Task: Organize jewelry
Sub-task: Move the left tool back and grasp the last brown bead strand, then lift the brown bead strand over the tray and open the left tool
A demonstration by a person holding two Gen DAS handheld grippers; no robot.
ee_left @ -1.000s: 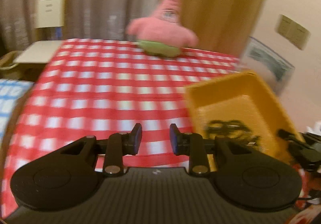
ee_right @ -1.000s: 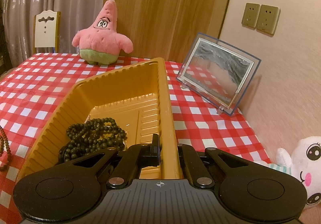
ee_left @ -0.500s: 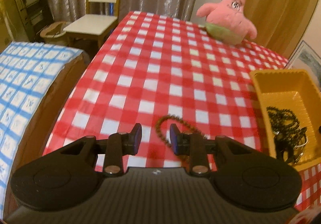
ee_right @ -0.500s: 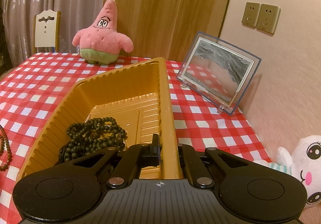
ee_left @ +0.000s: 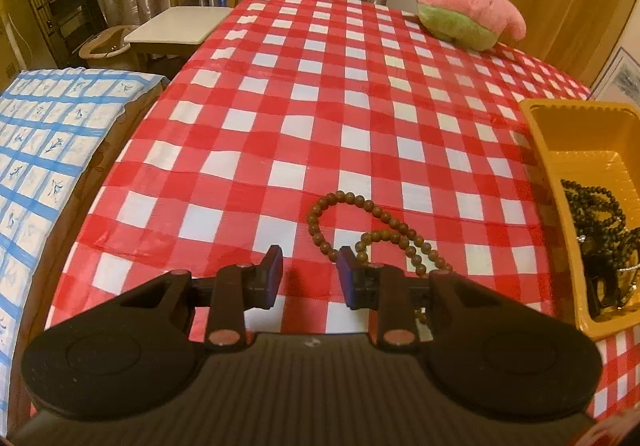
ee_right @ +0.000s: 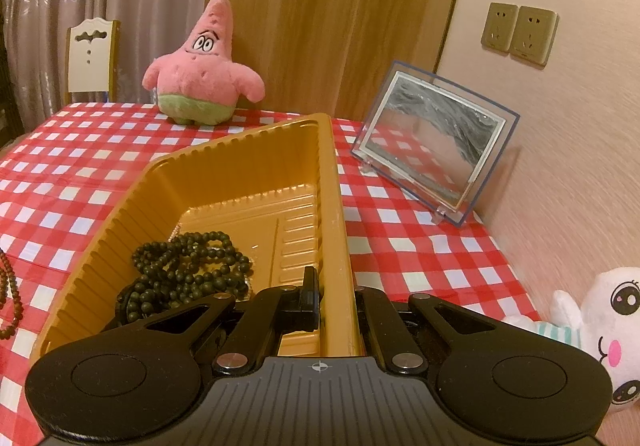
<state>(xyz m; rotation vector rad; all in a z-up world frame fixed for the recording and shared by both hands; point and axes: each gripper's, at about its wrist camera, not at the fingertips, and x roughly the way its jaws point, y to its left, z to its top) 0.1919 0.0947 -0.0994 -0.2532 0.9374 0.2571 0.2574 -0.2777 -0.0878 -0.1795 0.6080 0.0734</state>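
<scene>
So right gripper (ee_right: pixel 336 298) clamps the ribbed yellow plastic tray (ee_right: pixel 240 150) wall to steady it, while left gripper (ee_left: pixel 309 270), jaws apart and empty, hovers beside the brown wooden bead string (ee_left: pixel 384 218) on the checked cloth.

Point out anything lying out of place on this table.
The brown bead string lies loose on the checked tablecloth, outside the yellow tray, where the dark beads already sit. Nothing else stands out.

Both tools are matte black plastic. The left gripper (ee_left: pixel 309 270) has a ribbed grey housing, two round side discs, silver pivot screws and blue-faced pads. The right gripper (ee_right: pixel 334 296) matches, with a small crosshair mark.
</scene>
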